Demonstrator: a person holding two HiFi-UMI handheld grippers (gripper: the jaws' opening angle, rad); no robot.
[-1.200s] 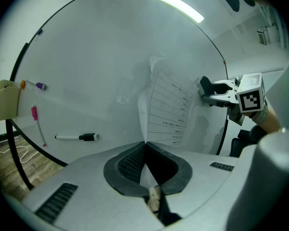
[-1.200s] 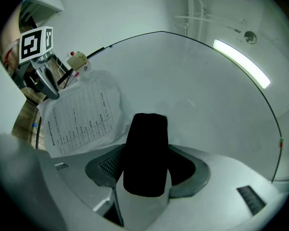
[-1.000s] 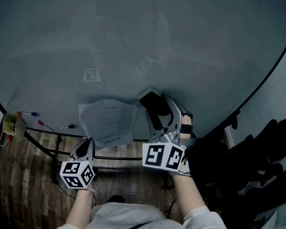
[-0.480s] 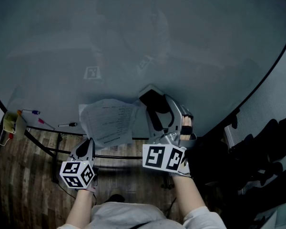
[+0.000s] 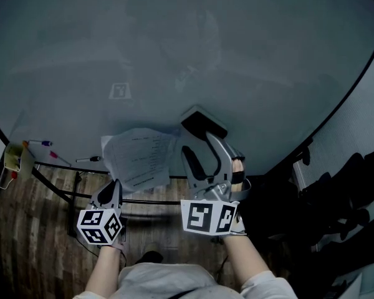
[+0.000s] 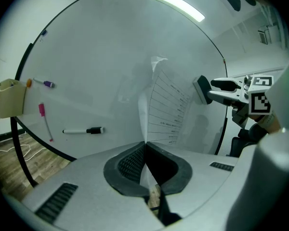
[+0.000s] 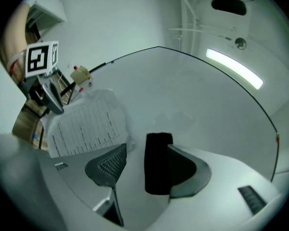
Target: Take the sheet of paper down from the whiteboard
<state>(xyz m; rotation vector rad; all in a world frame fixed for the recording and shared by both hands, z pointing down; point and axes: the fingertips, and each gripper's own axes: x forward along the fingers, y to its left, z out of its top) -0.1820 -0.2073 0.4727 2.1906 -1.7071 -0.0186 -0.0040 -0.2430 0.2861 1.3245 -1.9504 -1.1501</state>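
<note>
Grip first: your left gripper (image 6: pixel 144 147) is pinching the bottom edge of the white printed sheet of paper (image 6: pixel 166 107), jaws pressed together on it. Your right gripper (image 7: pixel 138 146) stands spread and empty, just beside the sheet's upper right corner and close to the large pale whiteboard (image 5: pixel 174 55). The sheet sits low on the whiteboard and bows away from its face; what pins its top does not show. Expect it to be light, limp and easy to crease or tear. Take that free upper corner with a shallow pinch and peel gently off the whiteboard, moving both holds together.
</note>
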